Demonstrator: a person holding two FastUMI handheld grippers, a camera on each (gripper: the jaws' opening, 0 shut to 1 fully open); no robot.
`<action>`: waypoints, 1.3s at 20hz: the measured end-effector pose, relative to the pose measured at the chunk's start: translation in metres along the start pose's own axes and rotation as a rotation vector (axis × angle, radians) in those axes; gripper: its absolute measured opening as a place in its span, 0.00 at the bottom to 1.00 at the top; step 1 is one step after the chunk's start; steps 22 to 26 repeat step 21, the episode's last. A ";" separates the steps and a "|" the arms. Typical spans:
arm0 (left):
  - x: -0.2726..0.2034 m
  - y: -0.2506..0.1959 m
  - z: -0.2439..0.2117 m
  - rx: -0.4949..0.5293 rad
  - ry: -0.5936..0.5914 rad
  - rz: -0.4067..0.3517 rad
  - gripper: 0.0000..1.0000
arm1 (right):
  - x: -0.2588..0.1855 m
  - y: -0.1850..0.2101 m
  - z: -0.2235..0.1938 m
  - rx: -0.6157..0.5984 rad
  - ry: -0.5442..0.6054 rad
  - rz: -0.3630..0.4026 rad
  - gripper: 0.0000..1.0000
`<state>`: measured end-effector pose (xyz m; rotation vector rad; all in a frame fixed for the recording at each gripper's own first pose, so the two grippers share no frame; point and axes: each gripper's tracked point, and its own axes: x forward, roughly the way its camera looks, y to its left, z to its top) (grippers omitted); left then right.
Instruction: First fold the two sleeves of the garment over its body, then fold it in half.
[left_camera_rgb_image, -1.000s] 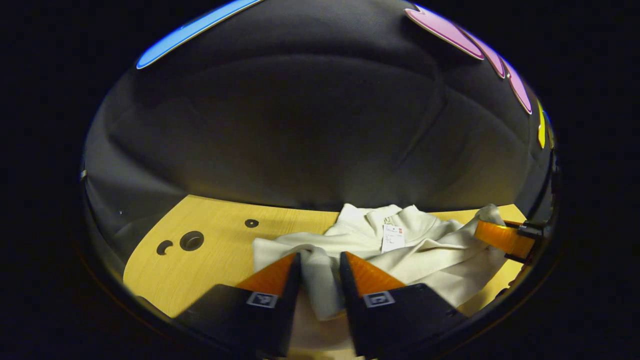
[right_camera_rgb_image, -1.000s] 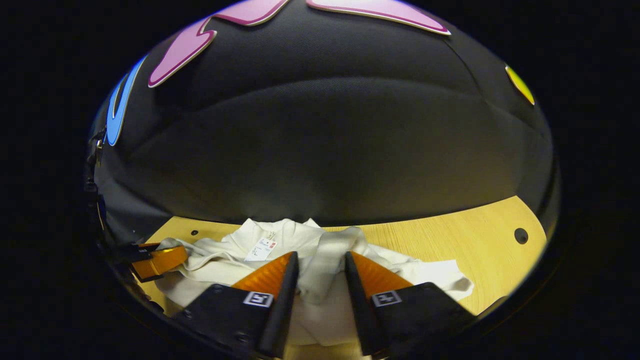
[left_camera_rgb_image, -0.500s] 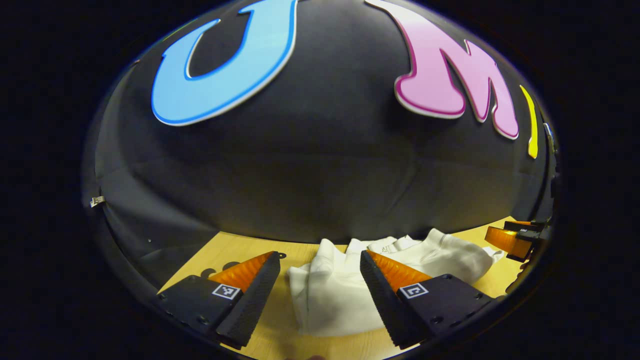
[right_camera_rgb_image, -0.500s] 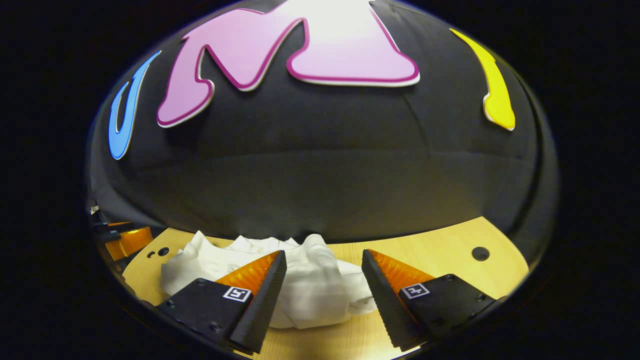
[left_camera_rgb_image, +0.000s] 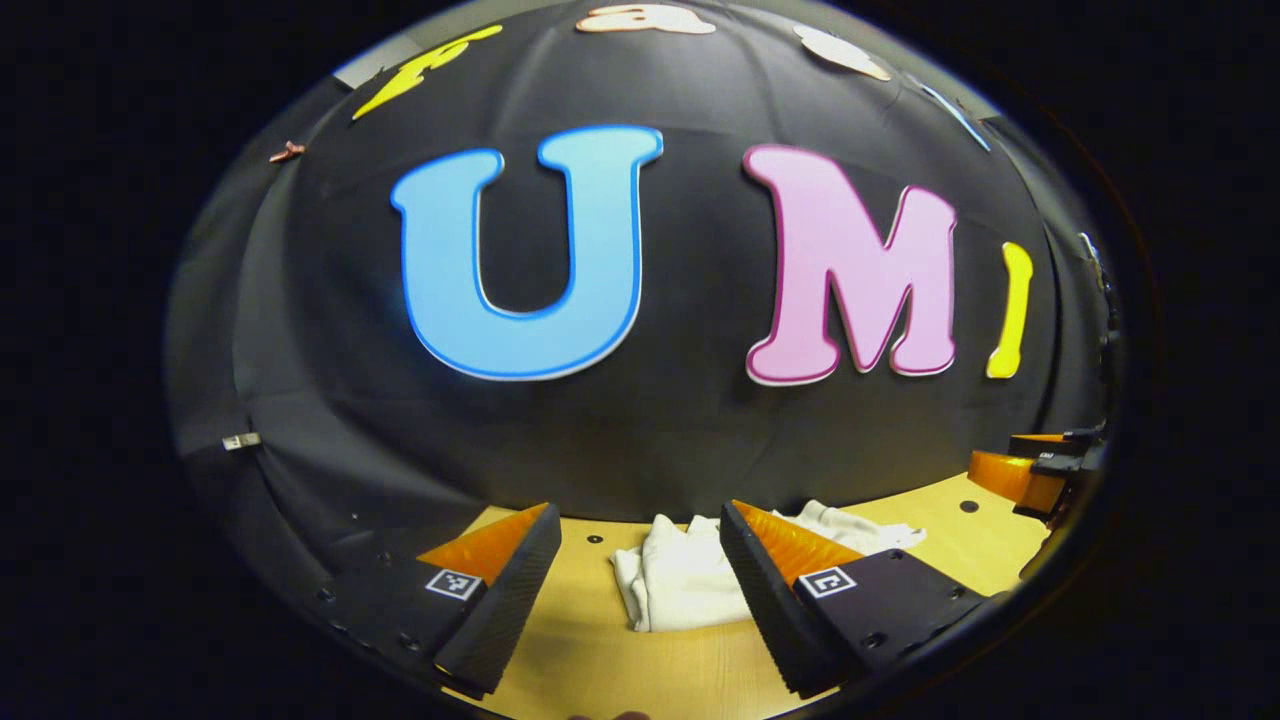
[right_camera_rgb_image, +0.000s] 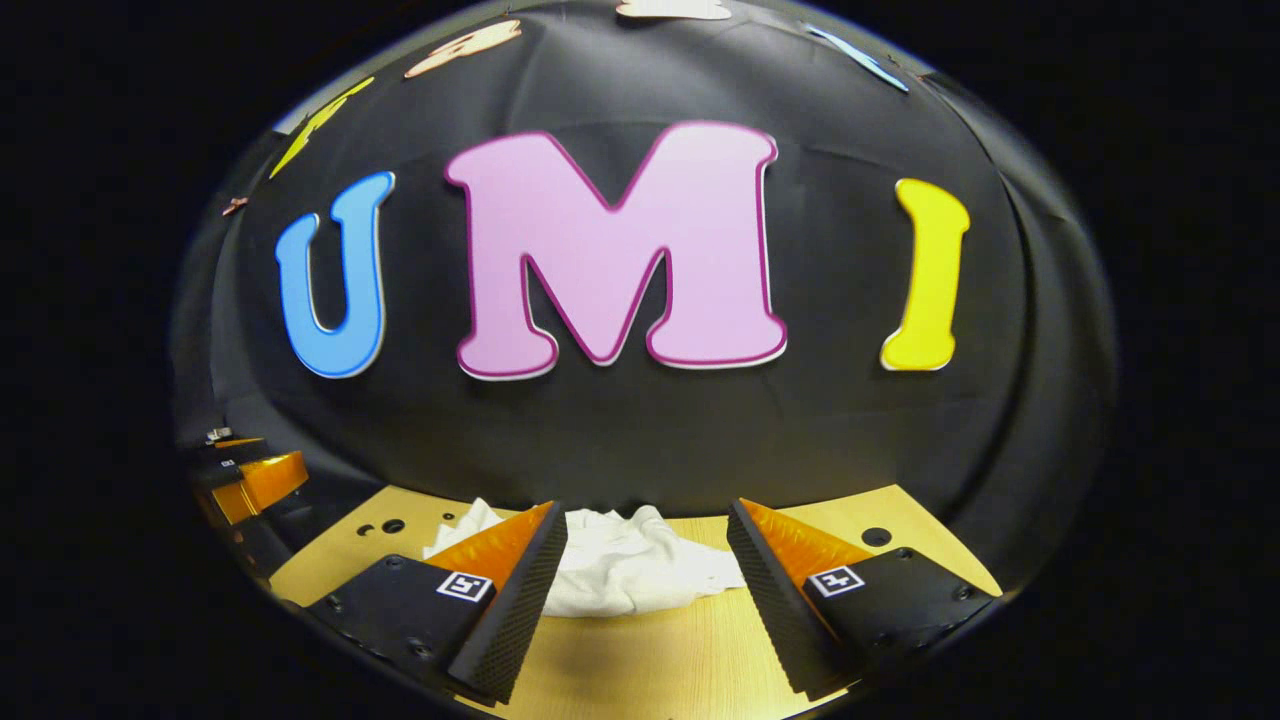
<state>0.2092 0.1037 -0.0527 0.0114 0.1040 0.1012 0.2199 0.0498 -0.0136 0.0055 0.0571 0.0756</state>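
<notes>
White garment (left_camera_rgb_image: 680, 585) laid folded and rumpled on wooden surface (left_camera_rgb_image: 590, 650) near booth wall, left gripper (left_camera_rgb_image: 640, 560) jaws held apart, right gripper (right_camera_rgb_image: 647, 555) jaws held apart, nothing clamped by either.
</notes>
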 end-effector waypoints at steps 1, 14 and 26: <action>-0.019 0.000 0.008 0.002 -0.008 -0.009 0.99 | -0.018 0.003 0.009 0.005 -0.009 -0.002 0.98; -0.252 -0.061 0.013 -0.022 -0.037 -0.191 0.99 | -0.240 0.035 0.043 -0.025 -0.101 0.073 0.98; -0.304 -0.042 0.010 -0.018 -0.073 -0.160 0.99 | -0.301 0.054 0.025 -0.048 -0.090 0.084 0.98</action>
